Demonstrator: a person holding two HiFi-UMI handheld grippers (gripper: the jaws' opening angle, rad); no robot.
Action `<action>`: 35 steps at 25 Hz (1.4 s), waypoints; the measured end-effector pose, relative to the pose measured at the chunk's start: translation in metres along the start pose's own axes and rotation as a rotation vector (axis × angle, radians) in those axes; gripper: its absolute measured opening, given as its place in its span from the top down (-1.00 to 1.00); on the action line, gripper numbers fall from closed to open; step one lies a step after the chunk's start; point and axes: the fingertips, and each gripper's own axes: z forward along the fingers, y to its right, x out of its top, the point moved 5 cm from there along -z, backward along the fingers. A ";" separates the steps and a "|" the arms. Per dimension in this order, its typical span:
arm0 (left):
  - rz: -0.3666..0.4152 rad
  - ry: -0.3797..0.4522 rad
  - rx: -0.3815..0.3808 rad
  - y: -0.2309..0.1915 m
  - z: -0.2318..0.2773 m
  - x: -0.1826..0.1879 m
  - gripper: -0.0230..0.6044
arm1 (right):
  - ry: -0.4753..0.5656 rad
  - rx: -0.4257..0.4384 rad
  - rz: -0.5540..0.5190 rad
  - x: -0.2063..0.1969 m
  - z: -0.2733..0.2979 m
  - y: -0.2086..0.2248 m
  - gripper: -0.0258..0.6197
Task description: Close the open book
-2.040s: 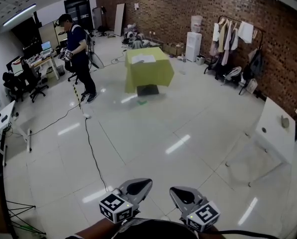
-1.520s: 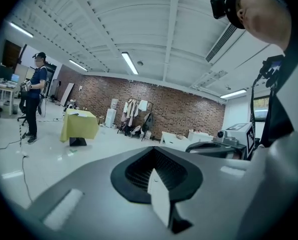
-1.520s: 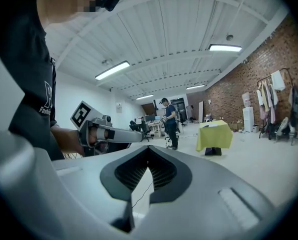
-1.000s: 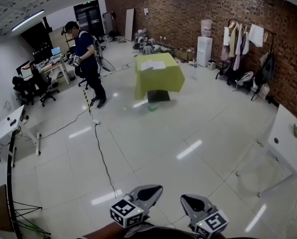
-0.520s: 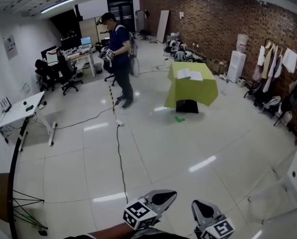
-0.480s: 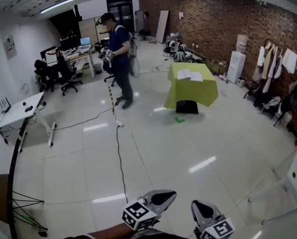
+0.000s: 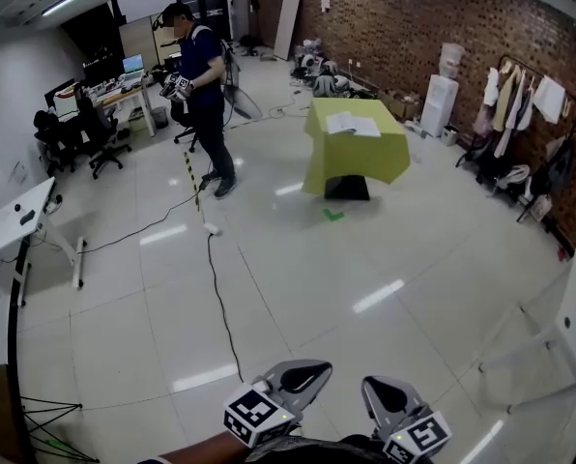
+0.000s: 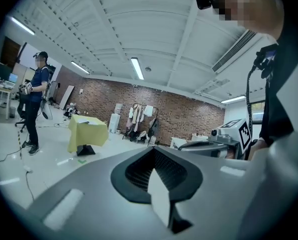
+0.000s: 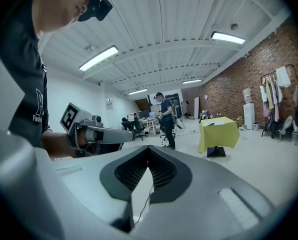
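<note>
White open book (image 7: 353, 124) lies flat atop the yellow-green cloth-draped table (image 7: 351, 162); the left gripper (image 7: 305, 375) and right gripper (image 7: 383, 394), well short of that table, ride low with jaws closed on nothing, presumably since the book is far beyond reach.

The open book (image 7: 352, 124) is lying flat and face up around the middle of the top of a table (image 7: 358, 162) that is draped in a yellow-green cloth. The table is standing far off across the room, a little right of centre. The book's white pages are spreading out to both sides and showing as a pale patch against the cloth, too small for any print to be made out.
</note>
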 end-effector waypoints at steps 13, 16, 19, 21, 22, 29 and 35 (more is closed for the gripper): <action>-0.014 0.042 0.025 -0.024 0.067 0.020 0.90 | 0.004 0.077 -0.037 0.014 0.031 0.062 0.90; -0.056 0.061 0.034 -0.021 0.095 0.026 0.91 | 0.002 0.114 -0.017 0.022 0.027 0.096 0.90; -0.127 0.048 0.030 -0.018 0.132 0.026 0.90 | 0.012 0.112 0.015 0.030 0.013 0.138 0.90; -0.129 0.032 0.032 -0.011 0.158 0.027 0.91 | 0.022 0.096 0.032 0.034 -0.003 0.165 0.90; -0.114 0.024 0.036 -0.005 0.170 0.028 0.91 | 0.025 0.094 0.037 0.035 -0.012 0.177 0.90; -0.047 0.031 -0.011 0.041 0.272 0.049 0.90 | 0.042 0.030 0.036 0.033 -0.080 0.264 0.90; 0.032 -0.029 0.038 0.048 0.319 0.057 0.90 | 0.080 0.010 0.099 0.027 -0.107 0.314 0.90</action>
